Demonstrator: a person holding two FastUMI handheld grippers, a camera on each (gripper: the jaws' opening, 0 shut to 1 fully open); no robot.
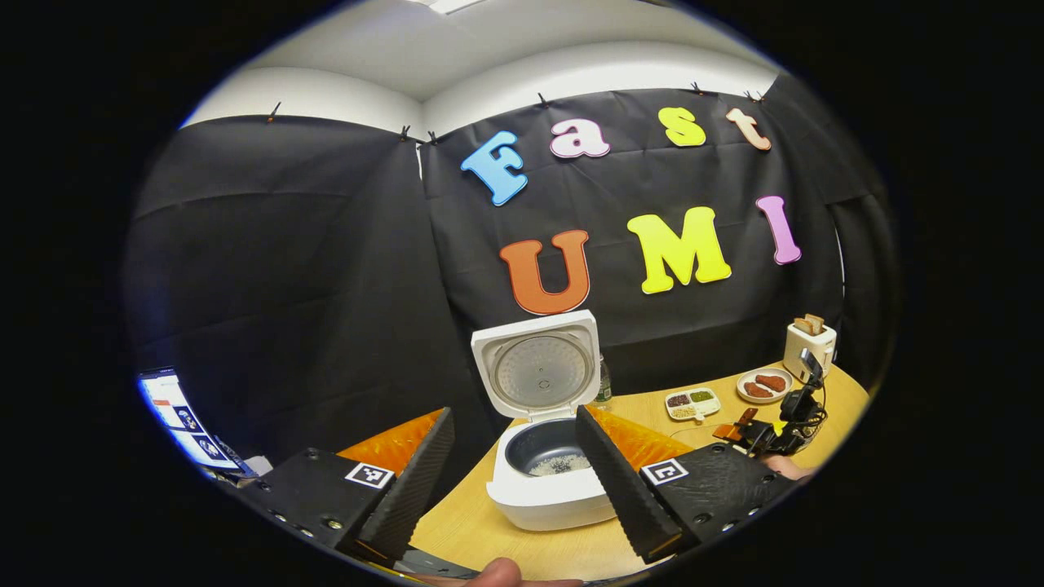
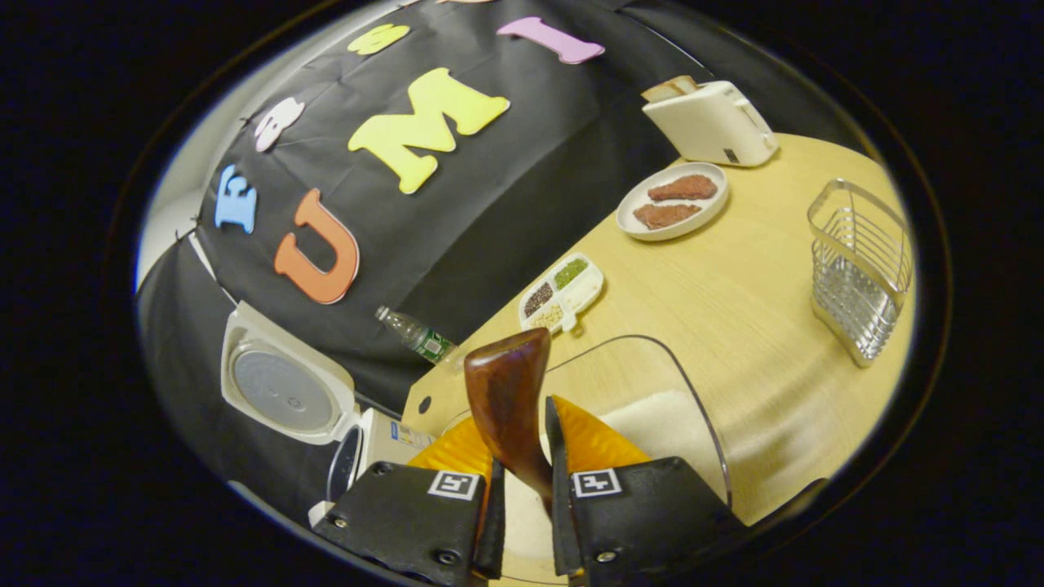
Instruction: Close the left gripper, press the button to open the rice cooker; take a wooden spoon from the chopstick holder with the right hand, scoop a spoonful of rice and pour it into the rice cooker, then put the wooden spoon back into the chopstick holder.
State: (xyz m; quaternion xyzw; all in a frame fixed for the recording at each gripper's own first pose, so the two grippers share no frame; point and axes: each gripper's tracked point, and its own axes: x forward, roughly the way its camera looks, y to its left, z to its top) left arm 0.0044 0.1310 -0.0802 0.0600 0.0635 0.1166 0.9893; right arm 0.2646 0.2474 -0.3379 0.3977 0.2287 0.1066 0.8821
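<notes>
Wooden spoon sits clamped in the right claw above a clear rice container, open rice cooker at nine o'clock, left claw spread wide and empty; tilting could spill grains onto the surface.

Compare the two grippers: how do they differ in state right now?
The left gripper is open and holds nothing, whereas the right gripper is shut on the wooden spoon. The left faces the open rice cooker; the right is above a clear container. Both are over the table.
</notes>
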